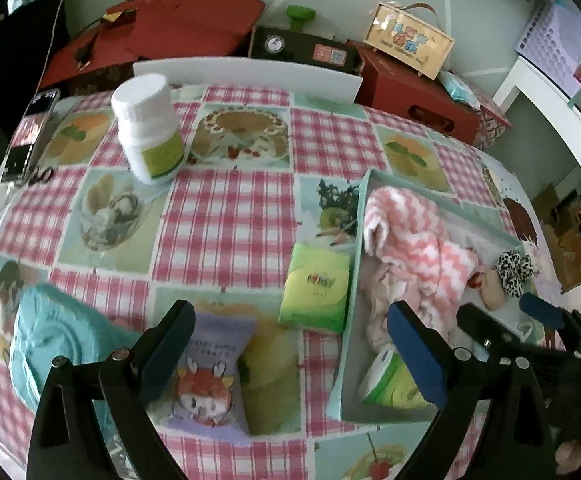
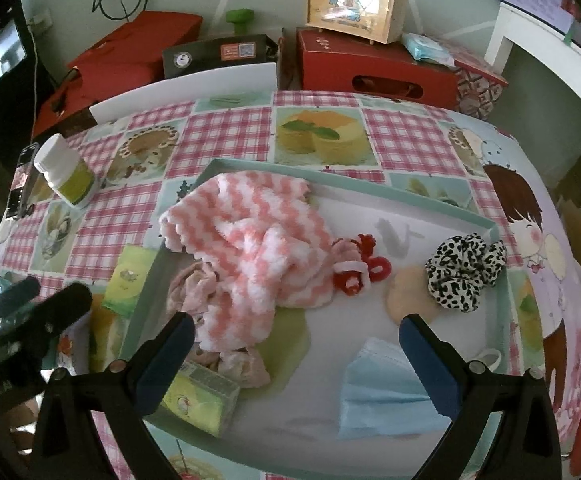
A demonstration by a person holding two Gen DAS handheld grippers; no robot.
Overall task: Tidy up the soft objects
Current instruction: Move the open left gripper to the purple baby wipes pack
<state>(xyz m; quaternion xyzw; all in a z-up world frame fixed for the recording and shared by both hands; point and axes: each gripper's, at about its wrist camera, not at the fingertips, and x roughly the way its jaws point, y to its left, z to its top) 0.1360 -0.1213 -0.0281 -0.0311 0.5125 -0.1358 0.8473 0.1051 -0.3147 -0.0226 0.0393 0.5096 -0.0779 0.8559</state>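
Both grippers, left (image 1: 290, 356) and right (image 2: 296, 360), gape empty above the tray (image 2: 370, 188); a pink-striped towel (image 2: 250, 240) half-buries pale cloth.

Both fisheye views are dim and softly lit, with a greenish cast, faint shadows on the tablecloth (image 2: 226, 128) and no hard glare, while straight edges bow strongly toward the black rounded corners and the near gripper fingers (image 1: 170, 344) and far clutter look slightly blurred.
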